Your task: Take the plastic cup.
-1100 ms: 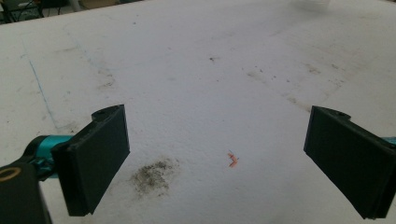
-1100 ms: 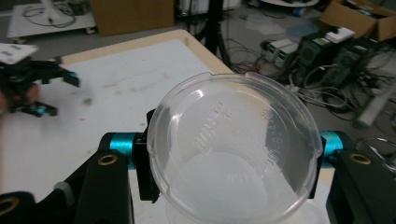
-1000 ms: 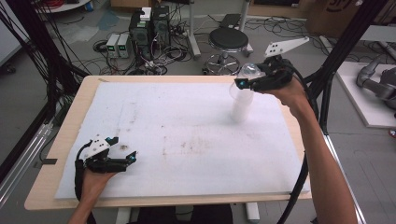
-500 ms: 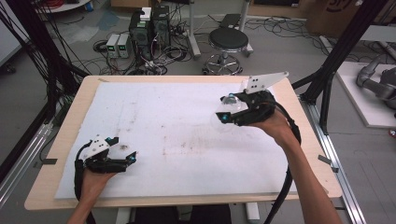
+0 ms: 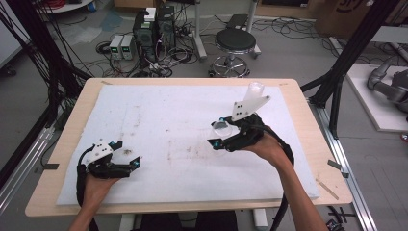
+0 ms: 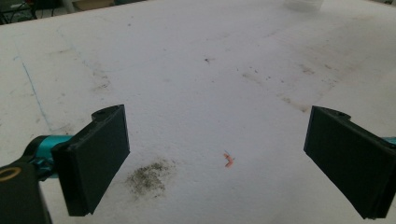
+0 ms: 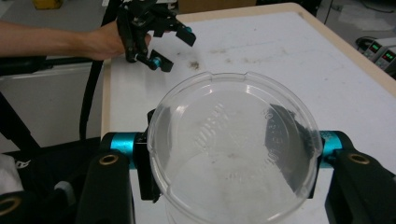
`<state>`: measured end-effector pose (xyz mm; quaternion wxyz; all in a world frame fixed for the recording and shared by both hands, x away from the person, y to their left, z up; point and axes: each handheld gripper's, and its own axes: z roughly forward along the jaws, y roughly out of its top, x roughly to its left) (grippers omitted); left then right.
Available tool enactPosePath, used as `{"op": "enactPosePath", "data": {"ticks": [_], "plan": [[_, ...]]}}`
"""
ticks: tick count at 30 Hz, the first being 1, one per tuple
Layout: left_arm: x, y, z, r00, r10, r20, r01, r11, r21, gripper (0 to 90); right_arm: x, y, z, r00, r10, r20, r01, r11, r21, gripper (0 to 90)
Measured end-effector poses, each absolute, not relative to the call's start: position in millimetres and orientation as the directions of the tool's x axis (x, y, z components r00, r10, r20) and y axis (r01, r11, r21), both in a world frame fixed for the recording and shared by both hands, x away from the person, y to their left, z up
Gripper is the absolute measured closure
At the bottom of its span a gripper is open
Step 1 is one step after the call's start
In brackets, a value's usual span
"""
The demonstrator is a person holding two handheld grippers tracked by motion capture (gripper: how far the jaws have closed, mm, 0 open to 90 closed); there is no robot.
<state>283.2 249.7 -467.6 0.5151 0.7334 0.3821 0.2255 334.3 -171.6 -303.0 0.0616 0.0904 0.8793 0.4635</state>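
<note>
A clear plastic cup (image 7: pixel 233 154) sits between the jaws of my right gripper (image 7: pixel 229 156), which is shut on its sides; I look down into its open mouth. From above, the right gripper (image 5: pixel 219 137) holds the cup (image 5: pixel 221 129) just right of the middle of the white mat (image 5: pixel 168 110). Another clear cup (image 5: pixel 255 89) stands at the back right of the mat. My left gripper (image 5: pixel 131 165) rests low at the front left, open with nothing between its jaws (image 6: pixel 215 163). It also shows far off as the left gripper (image 7: pixel 159 42).
The mat covers a wooden table (image 5: pixel 62 144) and carries grey dirt smudges (image 6: pixel 149 175) and a small orange speck (image 6: pixel 229 160). Beyond the far edge stand a stool (image 5: pixel 235 41), electronics boxes and cables on the floor. Black frame posts (image 5: pixel 346 62) rise at the right.
My right gripper has come from the back right toward the middle of the mat, carrying a clear cup. One cup stays at the back. The left gripper has not moved.
</note>
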Motion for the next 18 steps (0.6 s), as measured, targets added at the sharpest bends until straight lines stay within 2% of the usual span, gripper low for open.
{"op": "enactPosePath", "data": {"ticks": [18], "plan": [[283.7,249.4,-467.6,0.609,0.791,-0.059,0.330,-0.184,0.926,6.7,322.3,-148.6,-351.9,-0.984,0.179,0.018,0.109,0.515,0.850,41.6]]}}
